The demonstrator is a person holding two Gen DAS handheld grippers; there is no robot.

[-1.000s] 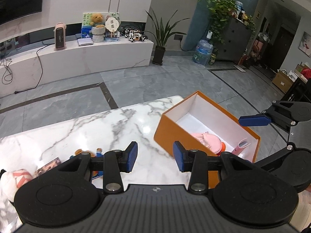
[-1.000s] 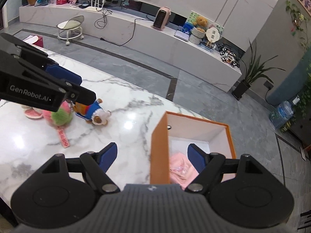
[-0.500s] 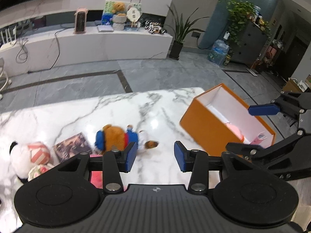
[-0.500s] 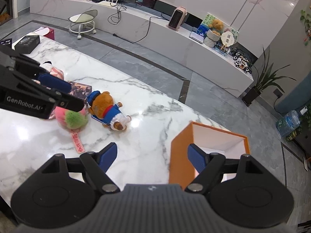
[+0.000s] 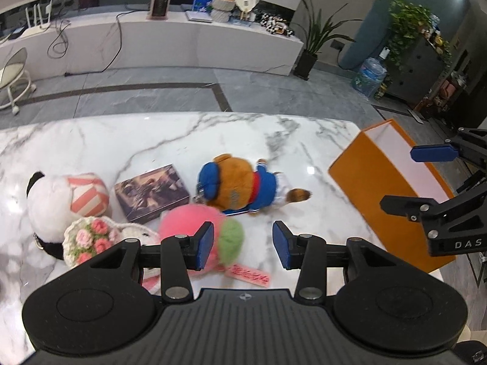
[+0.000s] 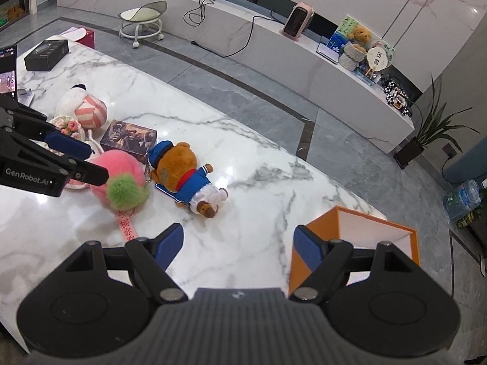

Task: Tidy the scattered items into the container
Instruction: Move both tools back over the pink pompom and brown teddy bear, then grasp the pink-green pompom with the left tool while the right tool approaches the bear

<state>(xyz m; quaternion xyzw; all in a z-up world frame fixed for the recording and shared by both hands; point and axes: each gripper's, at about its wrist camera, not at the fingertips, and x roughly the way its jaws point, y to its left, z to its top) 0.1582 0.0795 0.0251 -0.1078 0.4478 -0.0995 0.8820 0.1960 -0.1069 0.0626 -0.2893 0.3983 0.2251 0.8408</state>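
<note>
- On the marble table [image 6: 274, 164], orange box [image 5: 392, 194] sits at the right corner, open top.
- Left of the box: teddy bear in blue cap and jacket [image 5: 240, 182] lying down, well apart from it.
- Pink plush with green tuft [image 5: 201, 222] just beside the bear, farther from the box; picture box [image 5: 152, 191] behind it.
- Left gripper [image 5: 243, 245] above the pink plush, jaws partly spread, holding nothing.
- Right gripper [image 6: 239, 251] next to the orange box, jaws spread wide, holding nothing.
</note>
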